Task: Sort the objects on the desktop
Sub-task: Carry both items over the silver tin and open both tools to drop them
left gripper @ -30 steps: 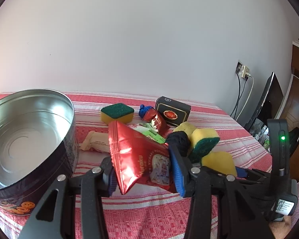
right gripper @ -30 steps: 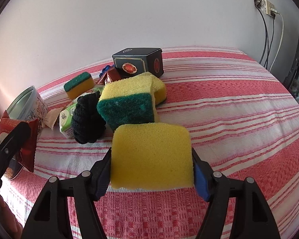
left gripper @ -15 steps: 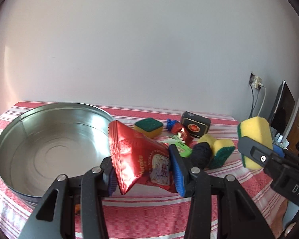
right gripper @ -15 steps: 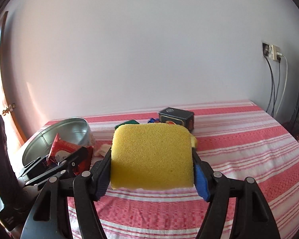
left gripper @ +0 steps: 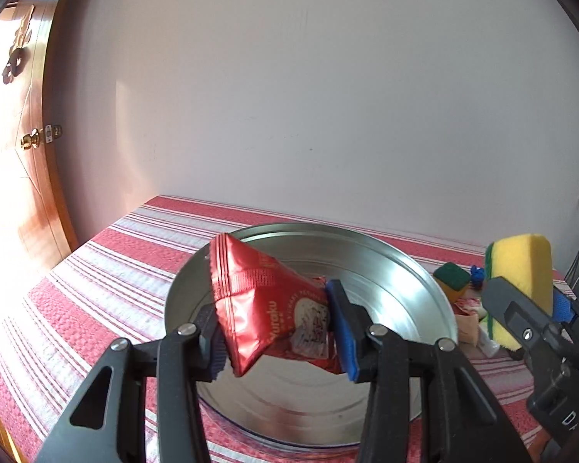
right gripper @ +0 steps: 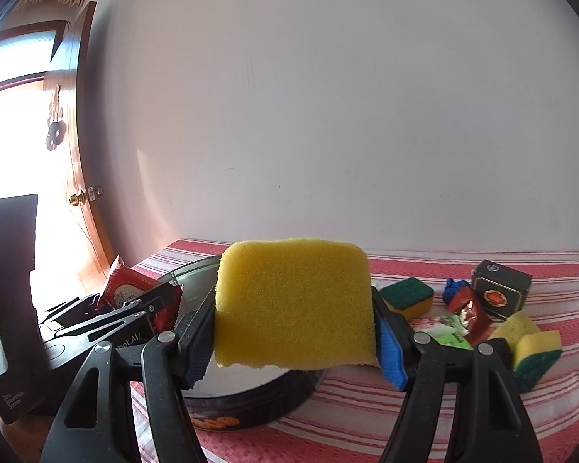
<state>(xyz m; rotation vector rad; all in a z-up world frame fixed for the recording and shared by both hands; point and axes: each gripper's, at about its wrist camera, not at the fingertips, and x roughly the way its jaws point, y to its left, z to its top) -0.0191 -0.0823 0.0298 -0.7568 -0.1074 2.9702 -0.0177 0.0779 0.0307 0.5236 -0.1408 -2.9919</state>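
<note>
My left gripper (left gripper: 278, 332) is shut on a red snack packet (left gripper: 266, 305) and holds it above the open round metal tin (left gripper: 417, 274). My right gripper (right gripper: 295, 332) is shut on a yellow sponge (right gripper: 293, 301) and holds it over the tin's near right rim (right gripper: 251, 386). In the left wrist view the right gripper with its sponge (left gripper: 521, 270) sits at the right edge of the tin. In the right wrist view the left gripper and packet (right gripper: 135, 289) are at the left.
On the red striped cloth (right gripper: 482, 405) right of the tin lie a green-topped sponge (right gripper: 407, 297), a black box (right gripper: 500, 293), a blue thing (right gripper: 453, 289), red and green packets (right gripper: 459, 320) and two more sponges (right gripper: 532, 347). A wooden door (left gripper: 23, 135) stands at the left.
Both grippers have lifted and swung left with their loads. The red packet now hangs over the tin and the sponge is at the tin's right rim.
</note>
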